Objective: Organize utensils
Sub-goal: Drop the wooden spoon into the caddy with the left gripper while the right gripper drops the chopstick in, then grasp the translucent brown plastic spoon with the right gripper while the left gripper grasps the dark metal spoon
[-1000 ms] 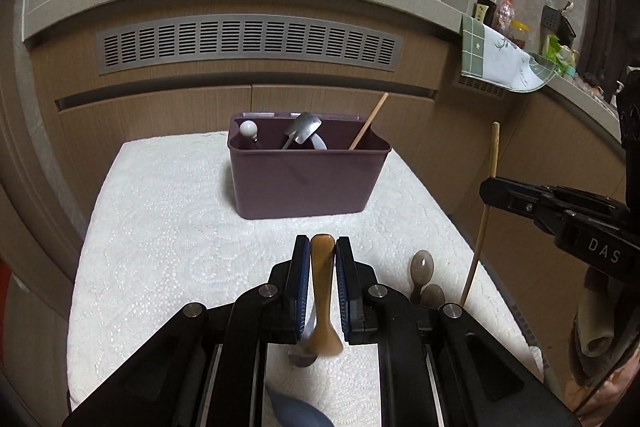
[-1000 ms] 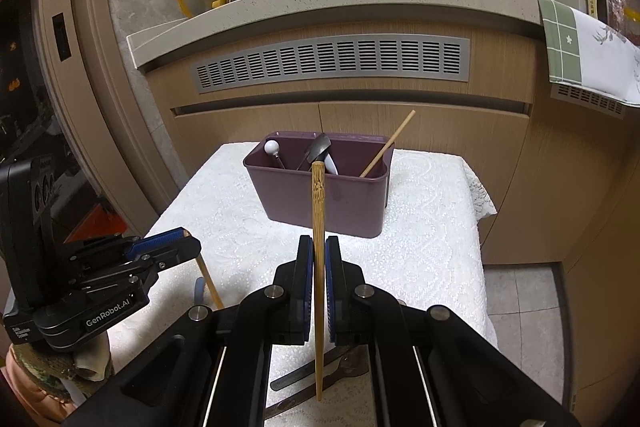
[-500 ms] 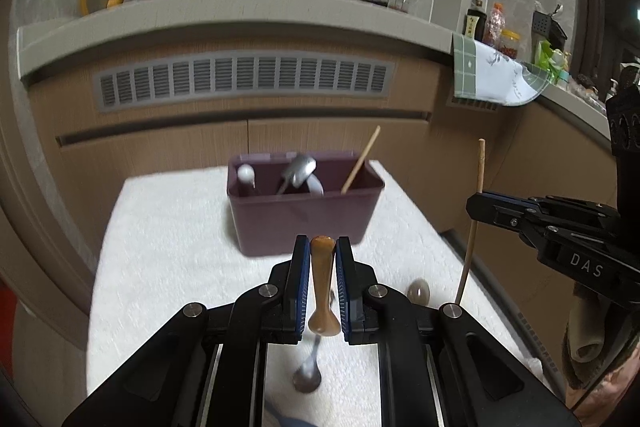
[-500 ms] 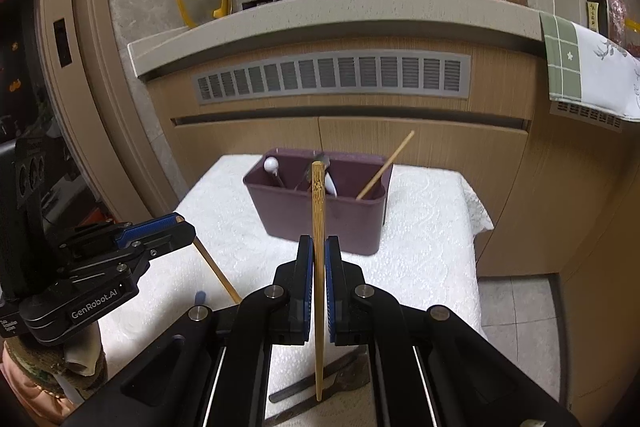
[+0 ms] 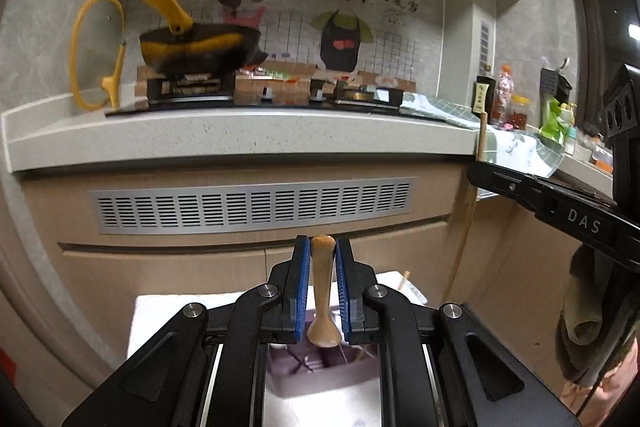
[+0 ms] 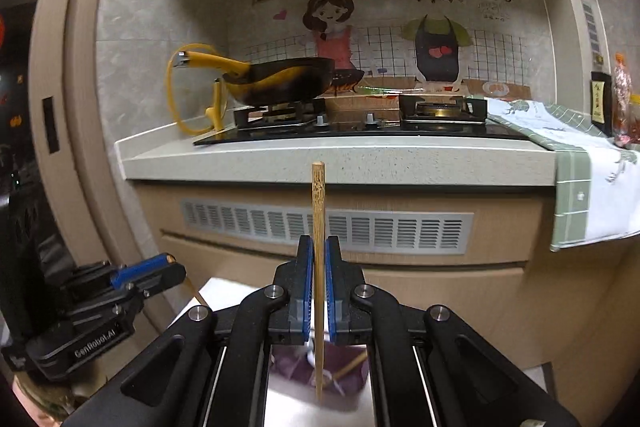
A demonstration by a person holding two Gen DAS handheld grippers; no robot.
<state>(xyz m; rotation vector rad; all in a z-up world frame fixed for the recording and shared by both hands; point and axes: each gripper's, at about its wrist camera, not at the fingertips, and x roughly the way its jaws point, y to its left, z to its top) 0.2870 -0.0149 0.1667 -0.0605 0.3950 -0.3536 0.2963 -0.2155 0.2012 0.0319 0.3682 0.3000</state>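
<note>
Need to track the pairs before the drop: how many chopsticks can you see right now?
2. One chopstick stands upright, clamped in the right gripper. Another chopstick leans inside the purple bin below. The grippers hide most of the bin, so more may be hidden.

Your left gripper (image 5: 322, 263): the wooden spoon (image 5: 322, 291) stands between its fingers, above the utensil bin (image 5: 320, 373).
Your right gripper (image 6: 319, 267): the chopstick (image 6: 318, 267) stands upright between its fingers, over the same bin.
Bin: on the table (image 5: 160, 311), before the counter (image 5: 240, 135).
Stove (image 6: 360, 123): on the counter; pan (image 6: 280, 81) on its left burner.
</note>
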